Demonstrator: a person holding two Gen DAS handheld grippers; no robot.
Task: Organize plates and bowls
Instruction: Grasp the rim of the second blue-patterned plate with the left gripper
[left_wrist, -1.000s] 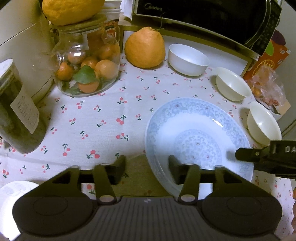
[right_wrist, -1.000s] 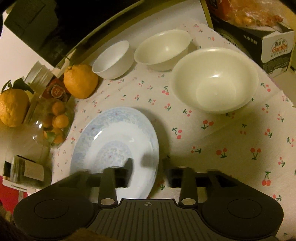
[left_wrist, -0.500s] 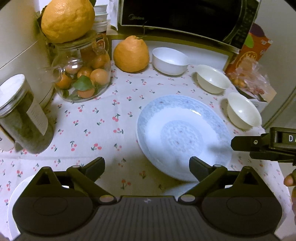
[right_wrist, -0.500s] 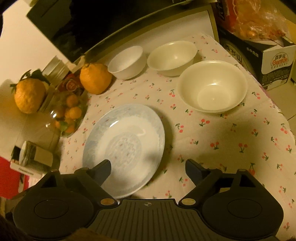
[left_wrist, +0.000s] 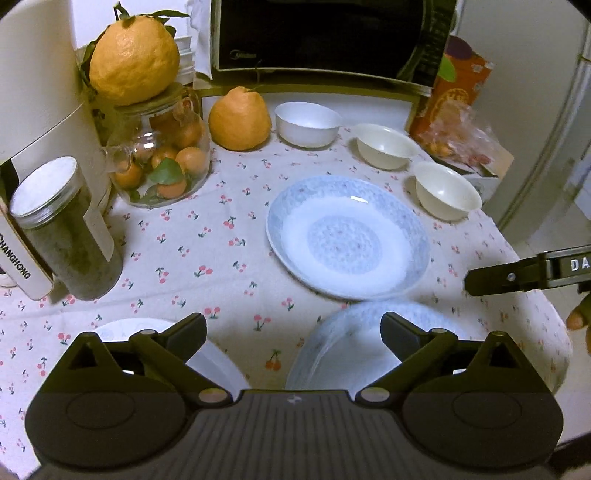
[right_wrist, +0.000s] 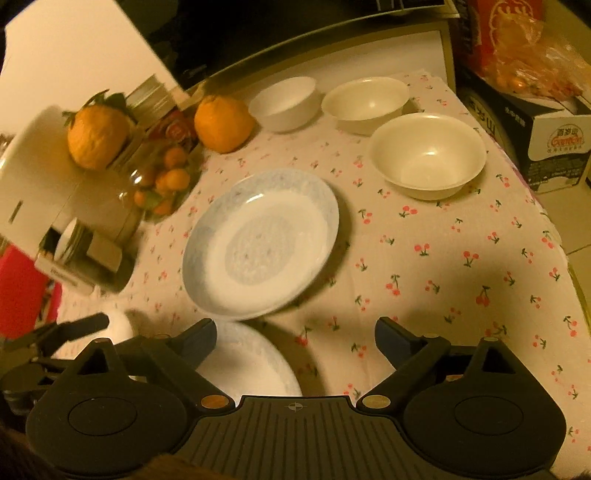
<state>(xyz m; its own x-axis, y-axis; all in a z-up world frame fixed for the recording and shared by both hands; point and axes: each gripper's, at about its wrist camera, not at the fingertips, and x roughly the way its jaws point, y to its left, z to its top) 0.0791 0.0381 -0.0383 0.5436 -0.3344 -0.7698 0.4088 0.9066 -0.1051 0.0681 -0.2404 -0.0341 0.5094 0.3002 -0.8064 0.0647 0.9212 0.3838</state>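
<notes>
Both hand-held grippers (left_wrist: 293, 328) (right_wrist: 295, 332) tilt downward, jaws opening, empty.

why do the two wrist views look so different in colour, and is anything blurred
Left wrist view: cooler white light, sharp, a small glare streak on the blue patterned plate. Right wrist view: strong yellow cast, the same plate soft, the jar of small oranges smeared at left. Both bend straight edges like fisheye lenses do.

near plate (left_wrist: 332, 347) part hidden by gripper | jar (right_wrist: 159, 184) blurred, contents perhaps fruit
</notes>
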